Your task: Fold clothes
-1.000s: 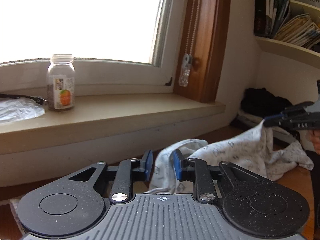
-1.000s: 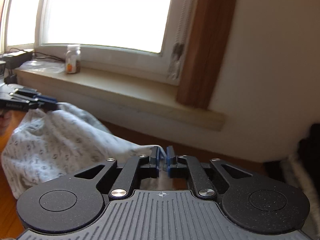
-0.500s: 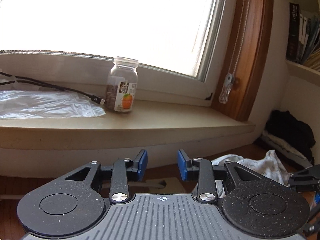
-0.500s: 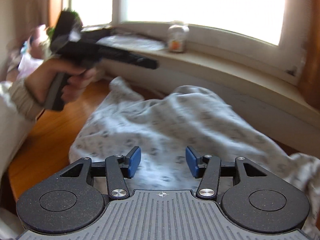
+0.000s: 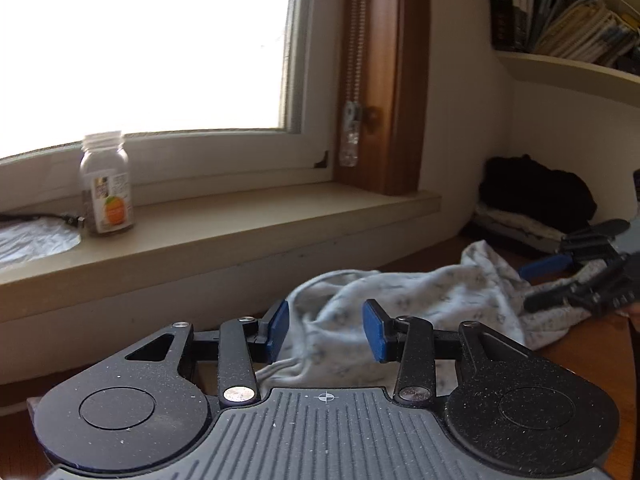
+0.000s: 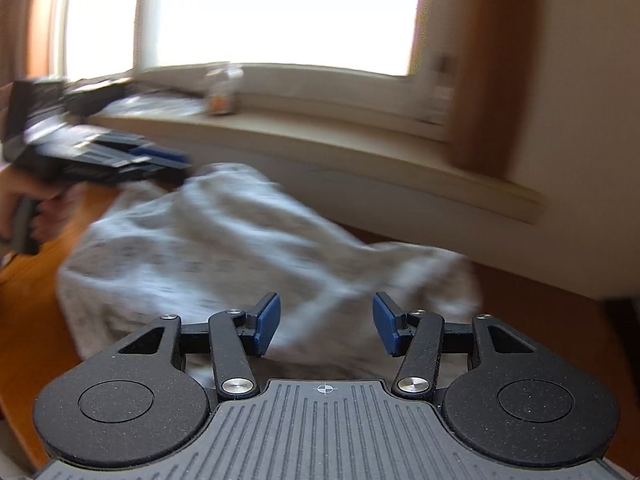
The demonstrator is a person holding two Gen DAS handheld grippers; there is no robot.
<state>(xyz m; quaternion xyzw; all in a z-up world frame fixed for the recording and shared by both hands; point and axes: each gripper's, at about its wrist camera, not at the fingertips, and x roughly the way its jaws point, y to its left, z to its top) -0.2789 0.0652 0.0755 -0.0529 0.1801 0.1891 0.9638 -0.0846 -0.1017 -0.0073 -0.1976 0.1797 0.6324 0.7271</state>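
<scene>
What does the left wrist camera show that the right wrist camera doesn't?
Only the left wrist view shows the wall shelf of books and the pile of dark clothes in the corner. Only the right wrist view shows the person's hand gripping the left gripper's handle. Both show the crumpled white patterned garment on the wooden floor, the clear plastic jar with an orange label on the windowsill, and each gripper with its jaws open: left gripper, right gripper.

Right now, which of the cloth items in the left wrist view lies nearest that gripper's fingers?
The pale patterned garment, crumpled on the wooden floor just beyond the open left gripper. The black clothes lie far off in the corner.
</scene>
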